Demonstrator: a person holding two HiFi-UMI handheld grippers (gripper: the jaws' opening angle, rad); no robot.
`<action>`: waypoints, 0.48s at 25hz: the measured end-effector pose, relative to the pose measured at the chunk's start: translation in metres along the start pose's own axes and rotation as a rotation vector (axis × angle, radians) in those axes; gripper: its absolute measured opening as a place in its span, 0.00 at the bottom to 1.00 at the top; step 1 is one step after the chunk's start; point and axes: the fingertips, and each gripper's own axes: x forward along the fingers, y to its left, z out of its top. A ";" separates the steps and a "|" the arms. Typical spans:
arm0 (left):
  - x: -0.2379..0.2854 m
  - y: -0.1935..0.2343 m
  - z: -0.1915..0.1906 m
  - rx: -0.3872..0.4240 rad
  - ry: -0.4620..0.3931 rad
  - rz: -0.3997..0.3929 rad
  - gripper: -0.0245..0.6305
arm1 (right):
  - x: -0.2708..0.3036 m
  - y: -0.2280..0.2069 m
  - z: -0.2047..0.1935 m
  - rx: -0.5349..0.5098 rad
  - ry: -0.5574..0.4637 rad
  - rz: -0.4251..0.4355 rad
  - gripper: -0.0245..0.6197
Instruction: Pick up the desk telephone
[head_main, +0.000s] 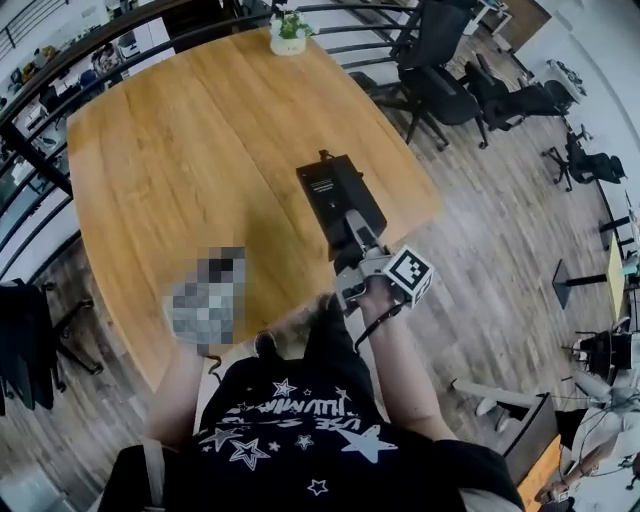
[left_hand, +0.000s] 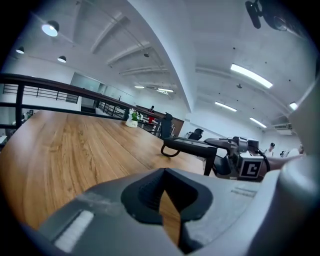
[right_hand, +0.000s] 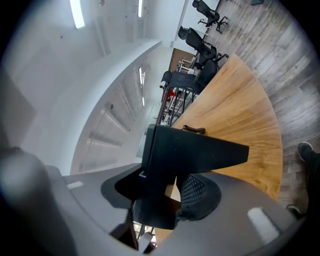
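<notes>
the phone is in the right gripper, whose fingers are clamped on one edge of the black body, one on each face. in the left gripper view the phone hangs level out from that gripper. its underside looks clear of the wood and its stand leg points down. a loop of cord shows at the far end, but whether it touches the surface cannot be told. from the head view it sits over the right part of the surface, near the edge closest to the person.

the left gripper is low over the wood, apart from the phone. its fingers are drawn together with only a sliver of wood showing between them, and nothing is held.

so the grasp is made and the lift looks begun or just done. what may be left is raising the phone well clear and keeping it steady, since a one-edge hold could let it tip.
</notes>
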 end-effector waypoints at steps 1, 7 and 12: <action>-0.001 -0.003 -0.004 0.000 0.004 -0.010 0.04 | -0.008 -0.001 -0.005 -0.006 -0.003 -0.003 0.35; 0.013 -0.011 -0.005 0.000 0.019 -0.049 0.04 | -0.022 -0.006 -0.016 0.024 -0.011 -0.011 0.34; 0.012 -0.022 -0.004 0.006 0.022 -0.051 0.04 | -0.034 -0.004 -0.022 0.060 -0.006 0.015 0.34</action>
